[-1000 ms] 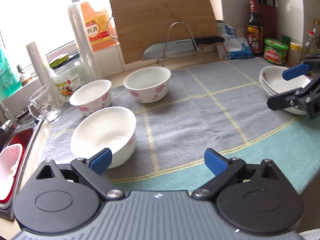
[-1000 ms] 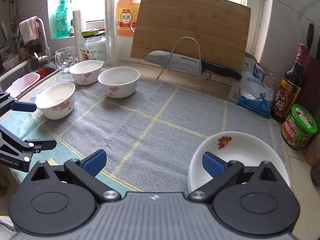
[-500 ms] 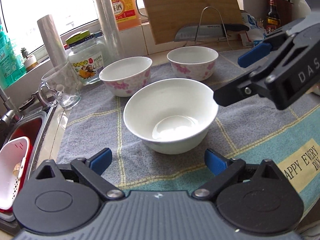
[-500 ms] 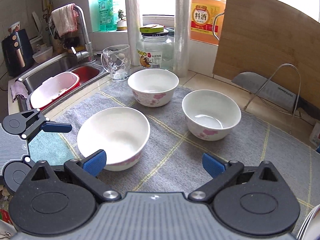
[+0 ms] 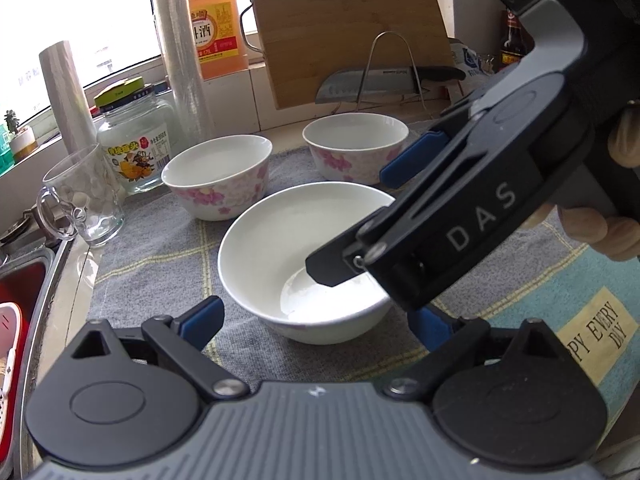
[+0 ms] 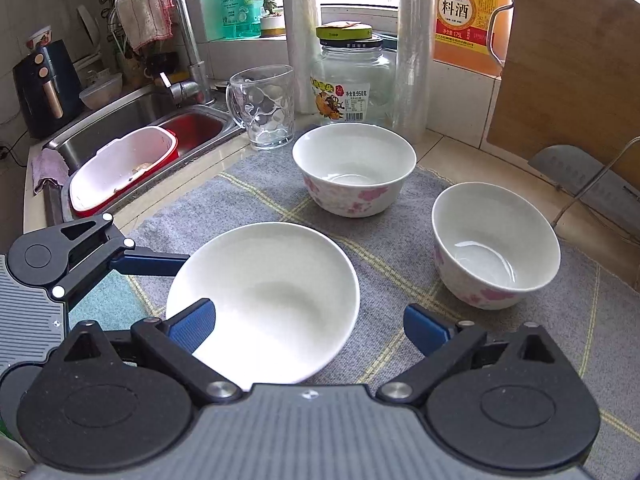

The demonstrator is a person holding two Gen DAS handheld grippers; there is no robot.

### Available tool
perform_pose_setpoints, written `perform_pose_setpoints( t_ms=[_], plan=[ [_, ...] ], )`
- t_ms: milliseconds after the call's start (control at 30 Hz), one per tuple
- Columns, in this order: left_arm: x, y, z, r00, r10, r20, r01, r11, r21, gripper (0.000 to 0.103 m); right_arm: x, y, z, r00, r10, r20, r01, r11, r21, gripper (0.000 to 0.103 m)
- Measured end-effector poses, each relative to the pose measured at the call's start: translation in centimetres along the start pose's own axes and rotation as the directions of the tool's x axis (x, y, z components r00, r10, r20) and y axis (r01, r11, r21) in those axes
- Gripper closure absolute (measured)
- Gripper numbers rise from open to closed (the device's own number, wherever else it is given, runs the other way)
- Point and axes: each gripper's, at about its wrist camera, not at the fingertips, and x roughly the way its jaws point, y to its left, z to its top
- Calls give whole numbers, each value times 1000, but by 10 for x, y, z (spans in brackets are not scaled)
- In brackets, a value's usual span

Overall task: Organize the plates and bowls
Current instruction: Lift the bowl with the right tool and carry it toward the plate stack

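Observation:
Three white bowls with pink flowers stand on a grey mat. The nearest bowl (image 5: 296,264) (image 6: 264,300) lies between both grippers. My left gripper (image 5: 316,322) is open just short of its near rim. My right gripper (image 6: 308,324) is open and straddles its right rim, one finger over the inside, as the left wrist view (image 5: 404,216) shows. The second bowl (image 5: 218,176) (image 6: 354,174) and third bowl (image 5: 356,148) (image 6: 496,244) stand behind it, empty.
A glass mug (image 6: 262,106), a jar (image 6: 350,88) and plastic-wrap rolls (image 6: 410,48) stand at the mat's far edge. A sink with a red-and-white basin (image 6: 120,168) is on the left. A cutting board (image 5: 348,24) and knife rack (image 5: 390,76) stand behind.
Both grippers have closed in on the nearest bowl. The right gripper swung left from the plates at the right side and now reaches over the bowl's rim.

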Motion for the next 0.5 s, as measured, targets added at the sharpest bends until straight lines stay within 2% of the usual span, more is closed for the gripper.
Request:
perform_pose_setpoints(
  t_ms=[200, 433, 500],
  plan=[
    [3, 6, 1, 1000, -22, 6, 23, 1000, -18, 10, 9, 2, 6, 1000, 26, -13, -26, 1000, -13, 14],
    [4, 7, 1, 999, -43, 7, 44, 999, -23, 12, 14, 1, 10, 998, 52, -19, -53, 998, -17, 18],
    [3, 7, 1, 999, -46, 8, 46, 999, -22, 12, 15, 1, 11, 998, 67, -21, -67, 998, -13, 23]
  ],
)
